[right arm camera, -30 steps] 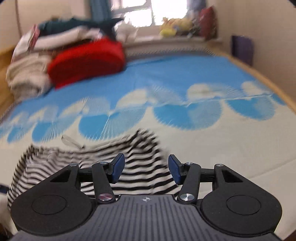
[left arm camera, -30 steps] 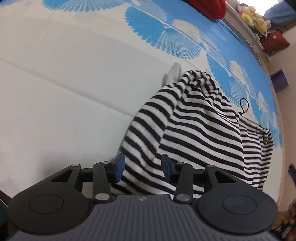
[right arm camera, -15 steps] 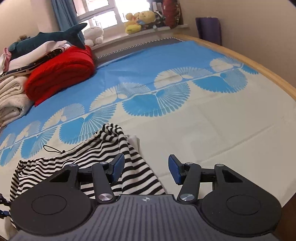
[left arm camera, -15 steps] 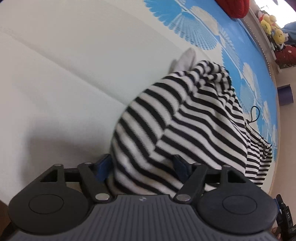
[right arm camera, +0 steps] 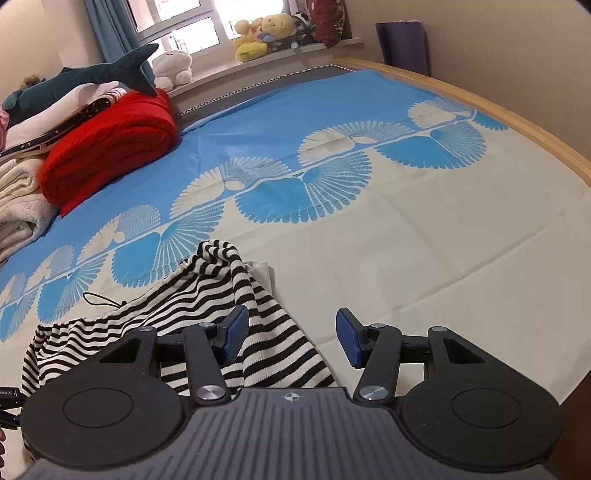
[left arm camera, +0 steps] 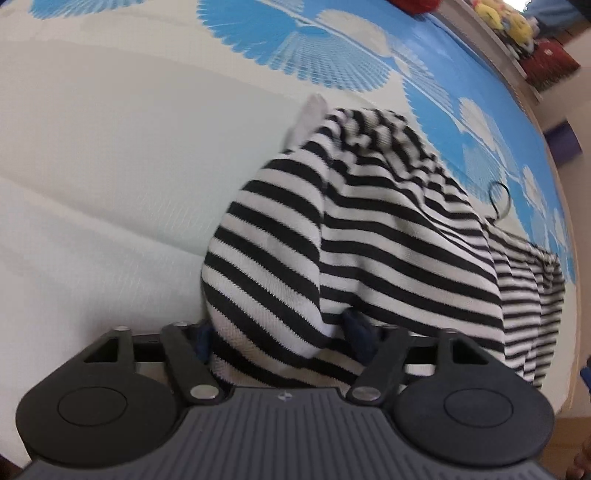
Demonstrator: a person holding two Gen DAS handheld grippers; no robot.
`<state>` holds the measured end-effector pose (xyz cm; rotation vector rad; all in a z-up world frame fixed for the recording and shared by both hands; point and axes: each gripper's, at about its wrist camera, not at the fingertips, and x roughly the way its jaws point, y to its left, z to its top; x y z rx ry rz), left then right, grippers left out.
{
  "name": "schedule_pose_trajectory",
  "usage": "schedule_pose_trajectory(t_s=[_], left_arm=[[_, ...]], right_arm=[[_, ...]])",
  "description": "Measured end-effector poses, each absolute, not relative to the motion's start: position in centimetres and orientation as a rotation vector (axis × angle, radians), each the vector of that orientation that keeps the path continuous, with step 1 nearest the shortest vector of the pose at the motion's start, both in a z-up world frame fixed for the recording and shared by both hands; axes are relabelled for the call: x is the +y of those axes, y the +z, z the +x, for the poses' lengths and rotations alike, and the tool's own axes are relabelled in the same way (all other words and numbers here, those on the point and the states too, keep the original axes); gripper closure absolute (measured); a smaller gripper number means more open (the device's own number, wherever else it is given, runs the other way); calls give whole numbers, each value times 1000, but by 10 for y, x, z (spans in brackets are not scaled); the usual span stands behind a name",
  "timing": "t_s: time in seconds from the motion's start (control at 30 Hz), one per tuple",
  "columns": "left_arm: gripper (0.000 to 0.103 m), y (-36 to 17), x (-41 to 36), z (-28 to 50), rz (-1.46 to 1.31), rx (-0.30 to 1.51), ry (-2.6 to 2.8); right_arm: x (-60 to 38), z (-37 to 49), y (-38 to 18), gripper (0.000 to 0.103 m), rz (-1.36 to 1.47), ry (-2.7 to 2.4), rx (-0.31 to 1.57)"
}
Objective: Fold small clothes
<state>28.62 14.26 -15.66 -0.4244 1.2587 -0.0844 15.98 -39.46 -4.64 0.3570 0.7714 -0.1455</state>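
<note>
A black-and-white striped garment (left arm camera: 369,236) lies bunched on the bed. It also shows in the right wrist view (right arm camera: 207,295), with a black drawstring (right arm camera: 99,300) at its far edge. My left gripper (left arm camera: 280,332) has a fold of the striped cloth between its wide-apart blue pads, which the cloth partly hides. My right gripper (right arm camera: 291,332) is open and empty, low over the near right edge of the garment; its left pad (right arm camera: 236,328) is over the cloth.
The bed sheet (right arm camera: 406,251) is cream with blue fan patterns. A red blanket (right arm camera: 110,147) and folded white bedding (right arm camera: 18,206) are stacked at the far left. Plush toys (right arm camera: 266,33) sit on the windowsill. A wooden bed edge (right arm camera: 517,122) runs along the right.
My left gripper has pushed forward into the garment, so cloth now bulges between its pads. My right gripper has swung from a blurred view and settled low by the garment's right edge.
</note>
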Motion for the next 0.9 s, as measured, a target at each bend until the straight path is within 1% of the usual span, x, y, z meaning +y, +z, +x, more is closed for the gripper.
schedule_pose_trajectory(t_s=[0.03,0.07,0.1,0.17,0.27,0.47,0.53,0.57,0.63,0.73,0.9], left_arm=[[64,-156,140,287,-435,1263,-114],[71,-156,140,286,-457,1271,-142],[73,-156,139,285,-461,1270,-153],[79,-154,137,284,-442,1268,-169],[83,-149,139,282,-450,1250,-199],[87,-129,155,271,-509,1163,-243],[90,-121,161,265,-529,1133,-239],[93,-116,164,264,-532,1115,-230],[94,-108,175,259,-521,1087,-179],[95,-108,187,252,-497,1117,-90],[95,-107,181,251,-451,1136,-97]], right_arm=[[-395,160,-47,49,359,-149,773],[-394,160,-47,49,359,-152,773],[-394,160,-47,49,358,-154,772],[-393,160,-45,49,361,-157,763],[-392,158,-40,49,363,-158,726],[-397,153,-18,49,368,-134,627],[-400,150,-15,49,417,-137,598],[-401,149,-15,49,441,-141,594],[-398,148,-18,49,476,-150,596],[-391,150,-21,49,473,-132,606],[-388,155,-26,49,441,-118,642]])
